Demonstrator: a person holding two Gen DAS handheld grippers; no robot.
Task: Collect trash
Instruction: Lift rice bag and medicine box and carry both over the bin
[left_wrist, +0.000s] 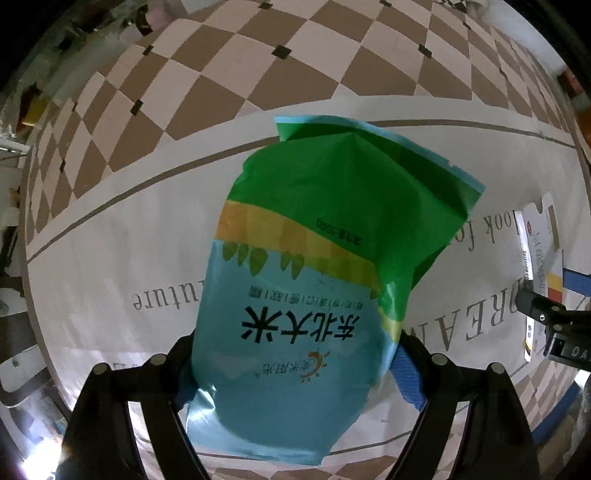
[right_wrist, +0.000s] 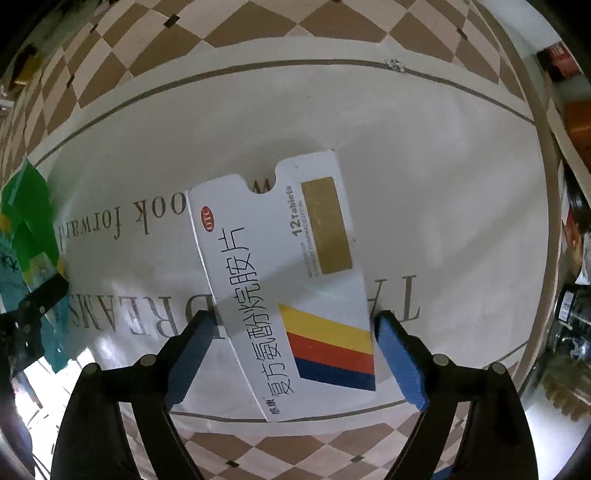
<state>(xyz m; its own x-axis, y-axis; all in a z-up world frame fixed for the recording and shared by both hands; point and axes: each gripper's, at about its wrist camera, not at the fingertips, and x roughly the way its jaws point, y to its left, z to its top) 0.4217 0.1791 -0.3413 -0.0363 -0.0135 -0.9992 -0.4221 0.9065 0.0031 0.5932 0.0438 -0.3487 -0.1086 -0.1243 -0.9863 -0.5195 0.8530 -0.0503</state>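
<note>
Both grippers loaded, no bin or trash bag visible in either view, so drop target unknown. Left gripper (left_wrist: 295, 373) clamped on the lower end of a rice bag (left_wrist: 317, 258), blue pads pinching both side edges; long axis runs straight out along the fingers, green end farthest from the camera, bag held above the white printed mat (left_wrist: 110, 236) on the checkered floor (left_wrist: 258, 55). Bag looks empty: flat, creased, top corner folded, glossy blue-green-yellow film, likely floppy and prone to swing when moved. Right gripper (right_wrist: 293, 350) around the striped end of a white tablet box (right_wrist: 284, 280); box sits between the blue pads, right pad at the box edge, left pad close, firm contact judged likely but not certain. Box long axis angled up and slightly left from the gripper, open notched flap at the far end, flat-looking, probably empty. Off mat or resting on it: cannot tell. Seen from the left wrist, the box lies to the far right; grippers side by side, near each other. Next move likely turns on carrying both to a container without the two items colliding.
</note>
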